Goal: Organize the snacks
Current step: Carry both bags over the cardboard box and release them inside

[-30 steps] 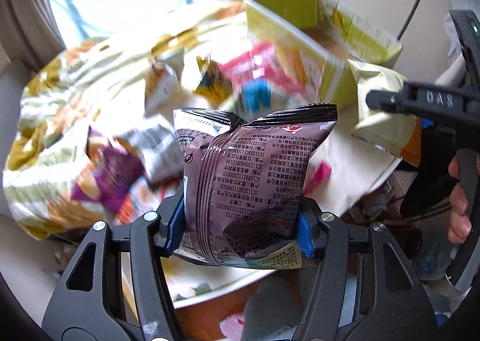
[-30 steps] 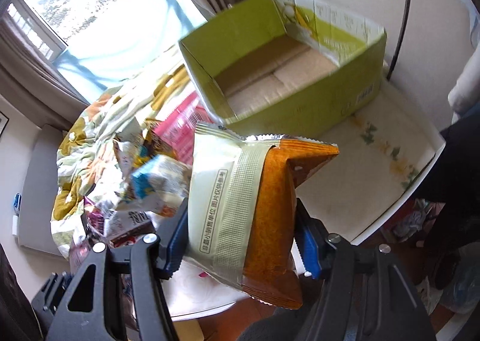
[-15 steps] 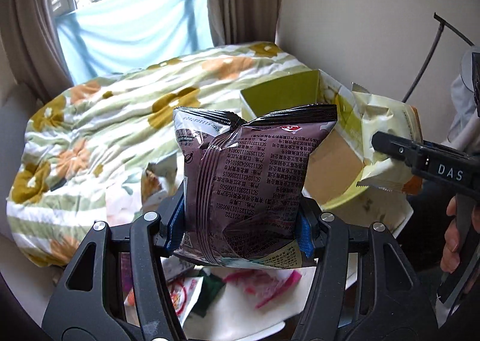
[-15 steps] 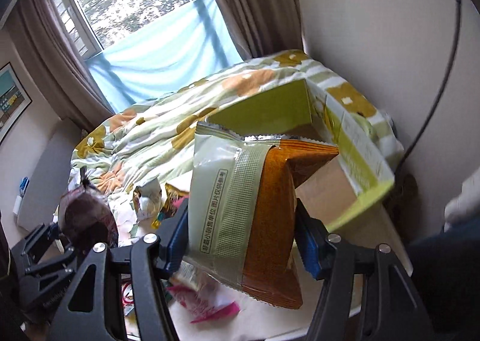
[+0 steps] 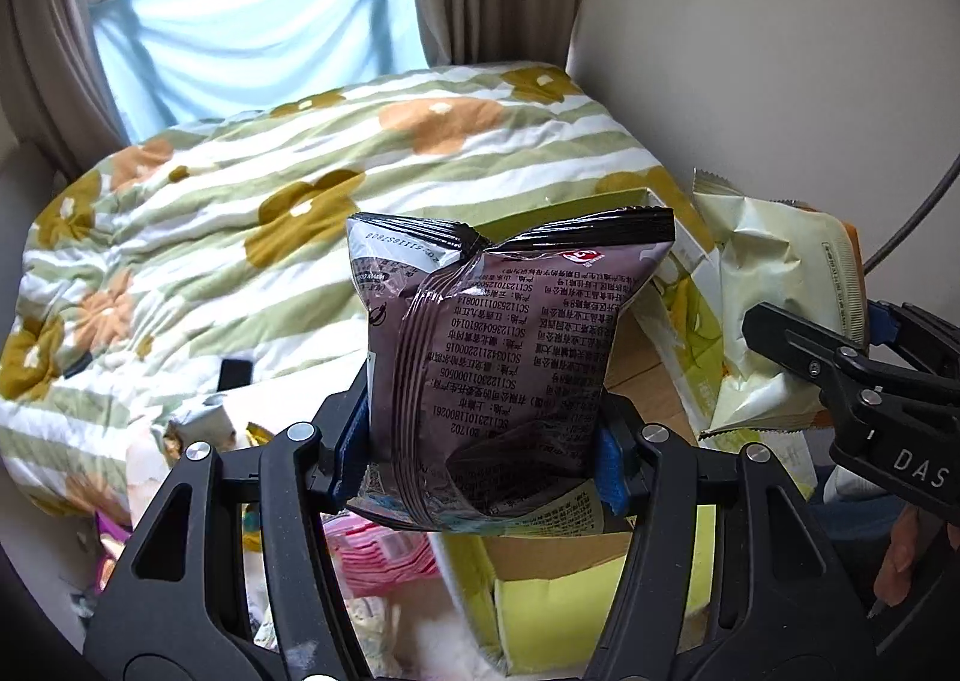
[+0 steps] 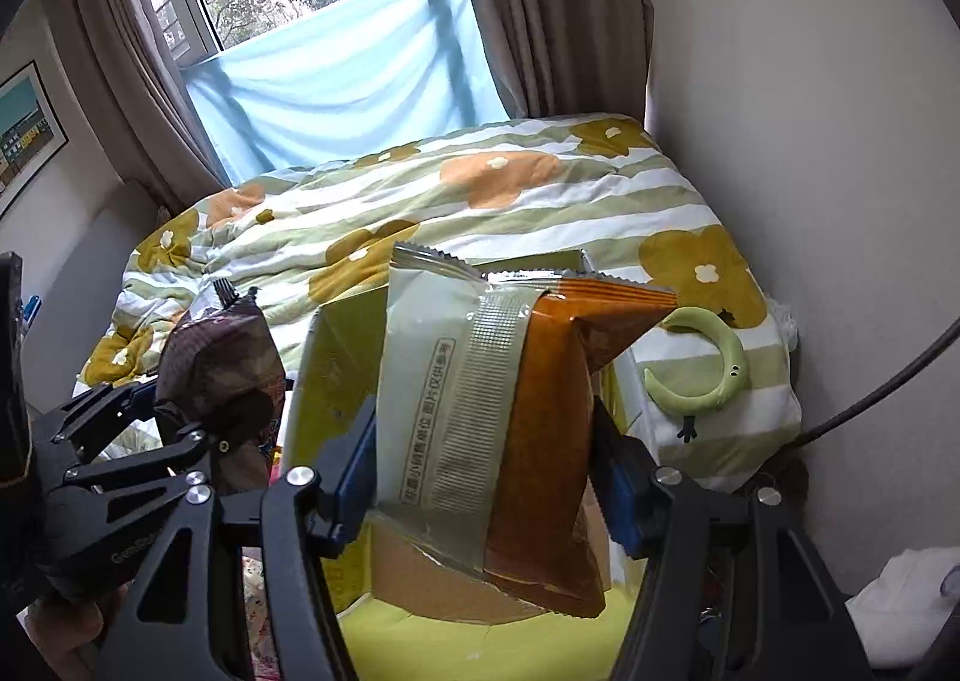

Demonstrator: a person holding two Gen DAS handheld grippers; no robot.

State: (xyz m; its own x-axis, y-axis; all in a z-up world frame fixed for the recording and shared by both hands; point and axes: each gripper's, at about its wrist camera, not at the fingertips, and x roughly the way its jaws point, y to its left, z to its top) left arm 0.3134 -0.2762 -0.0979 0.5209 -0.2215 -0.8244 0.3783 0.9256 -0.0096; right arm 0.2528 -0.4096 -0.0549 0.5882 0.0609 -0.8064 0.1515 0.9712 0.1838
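My left gripper (image 5: 483, 456) is shut on a dark purple snack bag (image 5: 498, 363), held upright above the near wall of a green cardboard box (image 5: 558, 603). My right gripper (image 6: 483, 474) is shut on a pale green and orange snack bag (image 6: 498, 417), hanging over the same box (image 6: 336, 357), whose brown floor shows below it. Each view catches the other hand: the green and orange bag (image 5: 774, 309) at the right of the left wrist view, the purple bag (image 6: 222, 375) at the left of the right wrist view.
Several loose snack packets (image 5: 378, 555) lie on the white table left of the box. A bed with a flowered quilt (image 5: 240, 237) fills the space behind. A green crescent-shaped object (image 6: 708, 369) rests on the quilt by the wall. A black cable (image 6: 888, 381) runs along the right wall.
Both grippers have swung with their bags from over the snack pile to above the green box. The box, earlier farther off, now lies directly beneath them. Both grips are unchanged.
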